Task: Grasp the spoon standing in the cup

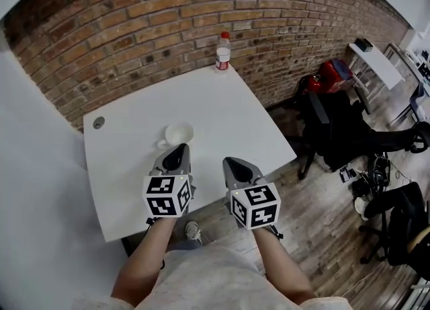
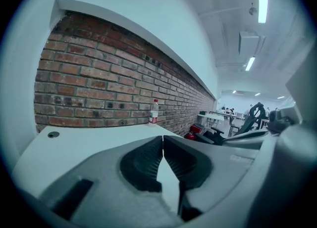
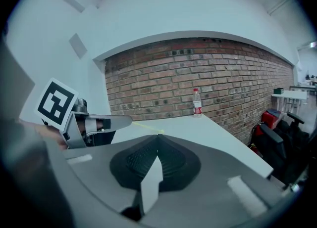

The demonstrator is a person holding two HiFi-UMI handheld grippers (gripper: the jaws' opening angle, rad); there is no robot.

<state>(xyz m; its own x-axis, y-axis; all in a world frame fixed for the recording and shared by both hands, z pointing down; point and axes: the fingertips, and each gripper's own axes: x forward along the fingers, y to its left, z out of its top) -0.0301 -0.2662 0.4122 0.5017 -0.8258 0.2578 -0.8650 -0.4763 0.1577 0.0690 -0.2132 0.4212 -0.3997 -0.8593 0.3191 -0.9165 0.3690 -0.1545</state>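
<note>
A small white cup (image 1: 179, 134) with a handle stands on the white table (image 1: 222, 107), just beyond my left gripper (image 1: 181, 147). I cannot make out a spoon in the cup from the head view. The left gripper is shut and empty, and its jaws hide the cup in the left gripper view, where the left gripper (image 2: 162, 138) shows only closed pads. My right gripper (image 1: 228, 161) hovers over the table's near edge, shut on nothing. In the right gripper view a thin pale yellow strip (image 3: 143, 125) runs from behind the left gripper toward the right gripper (image 3: 158, 136).
A plastic bottle with a red cap (image 1: 223, 51) stands at the table's far edge by the brick wall (image 1: 134, 26). A cable hole (image 1: 99, 122) sits at the table's left. Black office chairs (image 1: 336, 134) and a red bag (image 1: 334, 73) crowd the floor to the right.
</note>
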